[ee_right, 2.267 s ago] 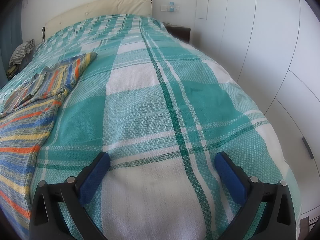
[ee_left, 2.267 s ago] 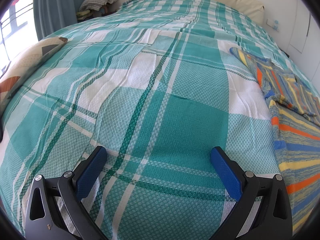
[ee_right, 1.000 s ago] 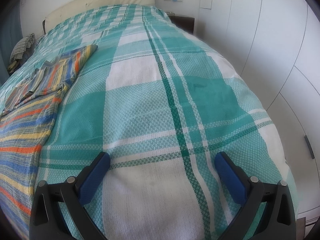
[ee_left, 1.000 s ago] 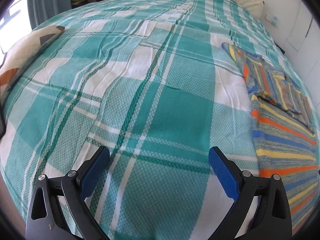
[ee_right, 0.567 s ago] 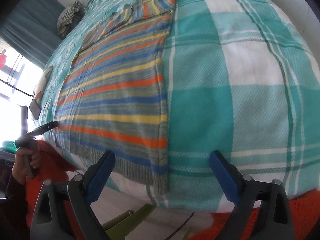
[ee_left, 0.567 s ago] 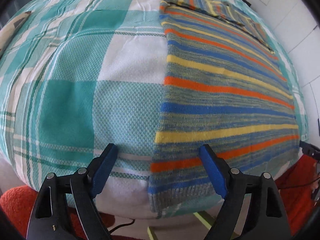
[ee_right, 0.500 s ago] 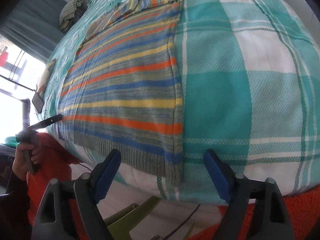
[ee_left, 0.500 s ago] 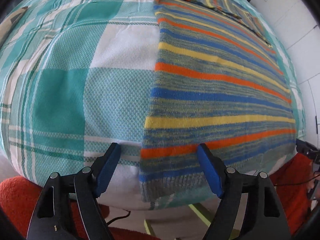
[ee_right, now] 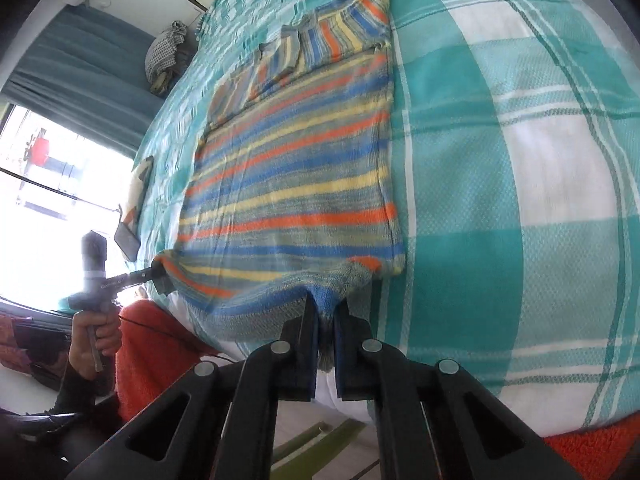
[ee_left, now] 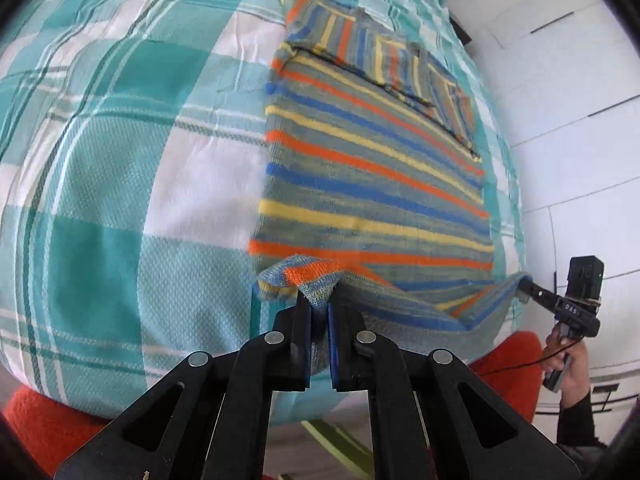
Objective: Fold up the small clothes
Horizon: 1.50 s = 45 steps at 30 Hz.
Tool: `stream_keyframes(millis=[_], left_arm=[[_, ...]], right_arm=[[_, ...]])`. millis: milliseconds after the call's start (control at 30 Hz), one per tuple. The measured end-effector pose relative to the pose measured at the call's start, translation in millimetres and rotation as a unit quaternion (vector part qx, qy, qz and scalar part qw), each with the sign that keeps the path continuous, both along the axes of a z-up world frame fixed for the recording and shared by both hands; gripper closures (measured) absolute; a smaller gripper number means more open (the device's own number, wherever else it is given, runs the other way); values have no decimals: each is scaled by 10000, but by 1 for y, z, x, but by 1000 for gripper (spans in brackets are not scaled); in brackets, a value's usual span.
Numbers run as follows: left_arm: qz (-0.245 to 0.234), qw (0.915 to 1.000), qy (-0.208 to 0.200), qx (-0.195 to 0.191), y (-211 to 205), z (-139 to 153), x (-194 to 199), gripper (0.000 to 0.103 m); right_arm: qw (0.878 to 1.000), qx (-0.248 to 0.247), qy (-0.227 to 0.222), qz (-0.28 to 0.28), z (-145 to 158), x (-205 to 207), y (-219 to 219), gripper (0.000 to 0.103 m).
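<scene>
A striped knit sweater in orange, blue, yellow and grey lies flat on the bed, sleeves folded across its far end. It also shows in the right wrist view. My left gripper is shut on the sweater's near left hem corner, which is lifted and bunched. My right gripper is shut on the near right hem corner. Each gripper shows in the other's view, the right one and the left one, pinching the hem, which sags between them.
The bed has a teal and white plaid cover. White wardrobe doors stand to the right. A window and teal curtain are on the left. A dark phone lies near the bed's left edge. Red fabric lies below the bed's foot.
Both grippers were open just in front of the hem half a second ago. Now both have shut on the hem corners and lifted them a little off the bed.
</scene>
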State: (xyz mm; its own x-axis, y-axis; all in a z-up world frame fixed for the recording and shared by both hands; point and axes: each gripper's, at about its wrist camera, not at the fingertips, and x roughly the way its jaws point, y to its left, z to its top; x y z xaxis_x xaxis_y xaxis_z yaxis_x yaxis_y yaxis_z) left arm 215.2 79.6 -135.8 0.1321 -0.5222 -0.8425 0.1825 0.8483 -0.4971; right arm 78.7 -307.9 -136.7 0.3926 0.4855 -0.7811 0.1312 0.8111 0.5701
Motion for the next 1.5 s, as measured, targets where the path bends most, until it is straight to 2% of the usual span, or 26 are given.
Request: stream_keyframes(millis=[100, 233, 267, 333, 367, 400, 433, 467, 533, 600, 667, 767, 800, 833, 900, 933, 967, 1000, 1033, 1100, 1133, 1167, 1233, 1333, 1433, 1500], left_arm=[[88, 9995, -286, 55, -13, 14, 66, 98], [410, 9982, -444, -5, -36, 21, 169, 98], [474, 9973, -553, -23, -37, 20, 195, 94], [887, 9920, -811, 387, -45, 16, 244, 76], [1184, 9867, -856, 712, -45, 12, 259, 46], [1448, 9815, -901, 874, -42, 10, 267, 33], [1597, 9791, -956, 820, -37, 7, 270, 33], [1606, 9799, -981, 666, -32, 6, 269, 33], [1574, 9798, -1116, 520, -21, 5, 259, 32], [1459, 9789, -1295, 607, -16, 2, 245, 31], [1321, 9798, -1340, 680, -13, -4, 224, 30], [1129, 9804, -1398, 812, -12, -15, 189, 22], [1039, 9786, -1454, 1018, -15, -22, 181, 19], [944, 9750, -1458, 1386, -20, -30, 176, 19], [779, 9626, -1273, 2260, -26, -53, 171, 25], [762, 9593, -1394, 2335, -24, -54, 164, 25], [787, 9558, -1481, 2416, -22, -50, 158, 25], [829, 9528, -1436, 2543, -19, -46, 153, 26], [864, 9533, -1371, 2547, -15, -41, 145, 27], [880, 9610, -1430, 2197, -5, -28, 123, 25], [877, 9629, -1513, 2053, -1, -22, 109, 23], [883, 9628, -1641, 1957, 3, -19, 93, 17], [942, 9585, -1985, 1819, 7, -14, 63, 10], [1149, 9493, -2389, 1693, 10, -19, 31, 6], [1260, 9479, -2366, 1722, 10, -38, 25, 6], [1136, 9452, -2350, 1962, 5, -52, 27, 5]], right_arm=[[9993, -7, -325, -201, 15, 57, -19, 97], [9972, -207, -593, -417, 28, 159, -47, 97], [9961, -238, -653, -544, 30, 184, -59, 97], [9937, -97, -849, -731, 27, 238, -75, 94], [9916, -133, -935, -883, 23, 261, -84, 85], [9885, -268, -996, -1103, 18, 282, -89, 74], [9850, -481, -988, -1334, 13, 295, -96, 51], [9810, -615, -972, -1565, 9, 299, -101, 49], [9768, -454, -1079, -1791, 6, 295, -108, 49], [9766, -450, -1223, -1712, 7, 280, -110, 49], [9779, -790, -1337, -1402, 10, 260, -105, 49], [9767, -1260, -1476, -914, 14, 229, -86, 49], [9749, -1441, -1542, -708, 16, 219, -76, 49], [9732, -1574, -1611, -456, 15, 210, -66, 49], [9717, -1740, -1599, 50, 5, 200, -46, 49], [9730, -1845, -1375, 189, -7, 199, -41, 49], [9731, -2086, -942, 253, -26, 198, -38, 51], [9712, -2314, -516, 244, -43, 195, -40, 53], [9710, -2305, -603, 180, -45, 185, -43, 54], [9648, -2512, -778, -74, -31, 165, -47, 51], [9624, -2556, -894, -233, -21, 154, -48, 49], [9607, -2541, -1064, -355, -11, 141, -50, 43], [9536, -2616, -1388, -553, 2, 115, -52, 29], [9353, -3019, -1610, -907, 7, 78, -55, 28], [9234, -3217, -1555, -1403, -2, 51, -62, 27], [9161, -3365, -1357, -1705, -11, 41, -68, 27]])
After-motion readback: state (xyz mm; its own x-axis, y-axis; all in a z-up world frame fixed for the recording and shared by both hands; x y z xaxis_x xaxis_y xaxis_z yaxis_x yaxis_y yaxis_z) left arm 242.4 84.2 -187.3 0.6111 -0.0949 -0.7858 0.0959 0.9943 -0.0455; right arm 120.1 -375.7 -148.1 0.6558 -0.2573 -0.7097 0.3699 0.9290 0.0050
